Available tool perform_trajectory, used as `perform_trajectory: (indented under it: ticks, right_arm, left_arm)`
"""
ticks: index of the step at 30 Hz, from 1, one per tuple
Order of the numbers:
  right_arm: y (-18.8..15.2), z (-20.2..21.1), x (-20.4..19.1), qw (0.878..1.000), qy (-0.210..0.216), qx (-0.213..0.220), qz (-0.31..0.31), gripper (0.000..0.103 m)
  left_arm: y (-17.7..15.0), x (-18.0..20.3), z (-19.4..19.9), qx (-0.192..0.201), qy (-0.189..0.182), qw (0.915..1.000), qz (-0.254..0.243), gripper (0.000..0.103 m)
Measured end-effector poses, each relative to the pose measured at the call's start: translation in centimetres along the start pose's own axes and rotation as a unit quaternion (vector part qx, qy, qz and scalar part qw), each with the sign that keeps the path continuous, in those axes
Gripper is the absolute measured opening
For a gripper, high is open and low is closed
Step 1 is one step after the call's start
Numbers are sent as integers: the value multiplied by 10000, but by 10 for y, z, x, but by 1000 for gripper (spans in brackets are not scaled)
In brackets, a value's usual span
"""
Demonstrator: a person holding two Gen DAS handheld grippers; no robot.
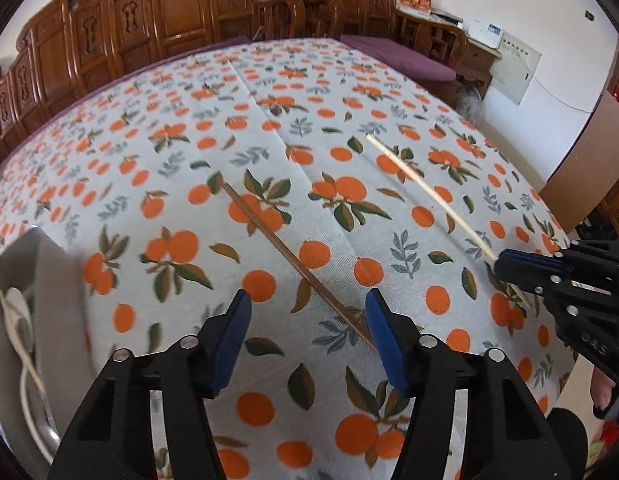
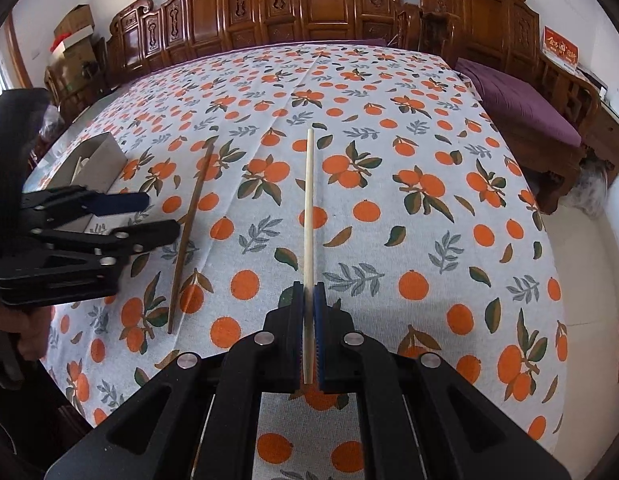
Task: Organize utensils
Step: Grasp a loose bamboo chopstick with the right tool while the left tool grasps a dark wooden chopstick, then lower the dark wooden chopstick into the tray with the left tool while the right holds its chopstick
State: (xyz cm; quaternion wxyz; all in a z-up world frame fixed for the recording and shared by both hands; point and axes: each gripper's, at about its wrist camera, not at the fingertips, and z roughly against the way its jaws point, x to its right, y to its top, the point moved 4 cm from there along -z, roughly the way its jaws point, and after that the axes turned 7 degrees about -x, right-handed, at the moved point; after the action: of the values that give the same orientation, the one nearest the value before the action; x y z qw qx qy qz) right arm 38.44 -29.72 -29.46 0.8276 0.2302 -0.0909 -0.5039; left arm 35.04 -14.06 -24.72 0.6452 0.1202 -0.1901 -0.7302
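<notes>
While our right gripper [image 2: 308, 300] clamps the pale chopstick [image 2: 308, 200], our left gripper [image 1: 307, 312], jaws apart and empty, straddles the brown chopstick [image 1: 293, 264]; next: close, carry to the tray [image 1: 49, 264].

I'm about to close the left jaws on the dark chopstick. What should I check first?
1. Left gripper jaws apart: ok.
2. Dark chopstick between the jaws: ok, near end close to the right jaw.
3. Pads touching it: cannot tell.
4. Right gripper shut on the pale chopstick: ok.
5. Grey box open, utensils inside: ok.
6. The two grippers apart: ok.
</notes>
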Motion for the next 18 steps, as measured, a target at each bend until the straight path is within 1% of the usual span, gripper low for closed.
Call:
perform_trajectory:
  ticks: [2,3,6,8,9,10,13,18]
  right_arm:
    - [-1,-1,1,10000,26,-4,-27,6]
    - [-1,-2,2,10000,34,-11,-36,6]
    - [-3,-4,3,10000,55,-39,-65,6]
    - [-3,-4,2,10000,57,-47,-60,6]
    - [-3,-4,1,10000,60,-45,-50,6]
    - [-3,-4,0,10000,64,-40,-38,6]
    - [-1,0,-5,9999,109,-2,-24,6]
    - [3,7,-16,9999,123,58,98,6]
  left_arm:
    - [1,0,-6,-65,7,10000,34,50]
    - [1,0,-9,-105,35,9999,37,46]
    - [0,0,-11,-115,112,9999,10,40]
    - [-1,-1,-10,-129,166,9998,-25,32]
    - [-1,-2,-10,-138,193,9997,-32,20]
    - [-2,-5,-9,-169,217,9996,-30,11]
    - [-7,-12,-6,-270,144,9995,9,5]
    - [-15,-23,12,-238,207,9995,-32,4]
